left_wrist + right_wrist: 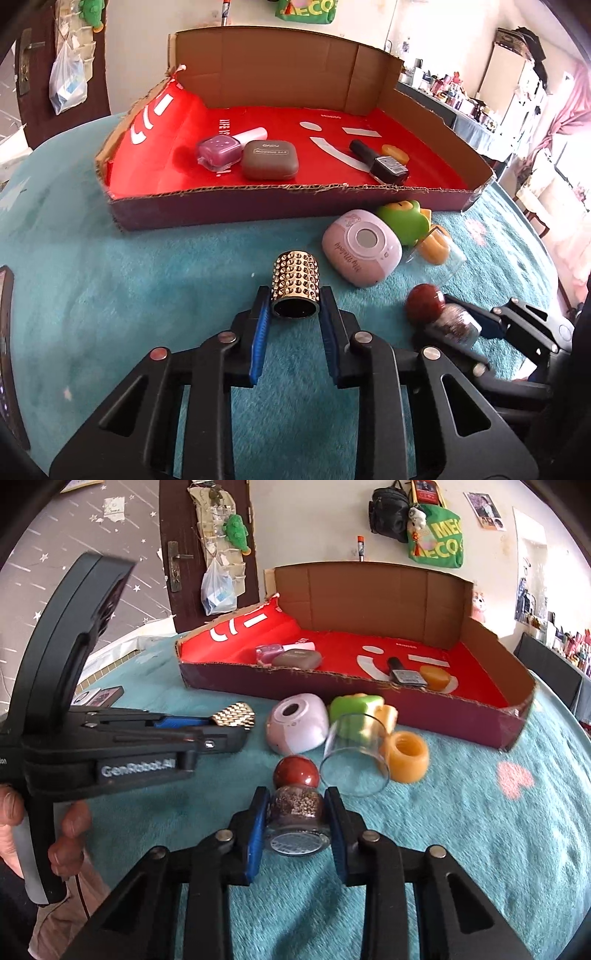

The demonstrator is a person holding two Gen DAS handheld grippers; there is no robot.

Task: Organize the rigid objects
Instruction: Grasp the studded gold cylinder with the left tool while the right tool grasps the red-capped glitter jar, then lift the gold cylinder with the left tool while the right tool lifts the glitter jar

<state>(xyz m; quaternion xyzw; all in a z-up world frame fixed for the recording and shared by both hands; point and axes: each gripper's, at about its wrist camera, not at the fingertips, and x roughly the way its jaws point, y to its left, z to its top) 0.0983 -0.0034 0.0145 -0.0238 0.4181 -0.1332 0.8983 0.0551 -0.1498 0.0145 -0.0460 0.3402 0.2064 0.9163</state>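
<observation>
My left gripper (pixel 294 300) is shut on a gold studded cylinder (pixel 295 280) that lies on the teal fuzzy cloth (pixel 129 295). From the right wrist view the same gripper (pixel 236 728) and cylinder (pixel 234 714) appear side-on. My right gripper (pixel 297 802) is shut on a small glass bottle (pixel 297 812) of glitter with a round red-brown cap (pixel 295 771). That bottle (pixel 456 326) also lies at the right of the left wrist view. Beyond both stands a cardboard box (pixel 280 190) with a red floor.
The box holds a pink polish bottle (pixel 218 151), a grey-brown case (pixel 269 158), a black polish bottle (pixel 384 162) and an orange disc (pixel 395 153). On the cloth lie a pink round case (pixel 297 723), a green toy (pixel 354 709), a tipped clear glass (pixel 354 764) and an orange ring (pixel 406 757).
</observation>
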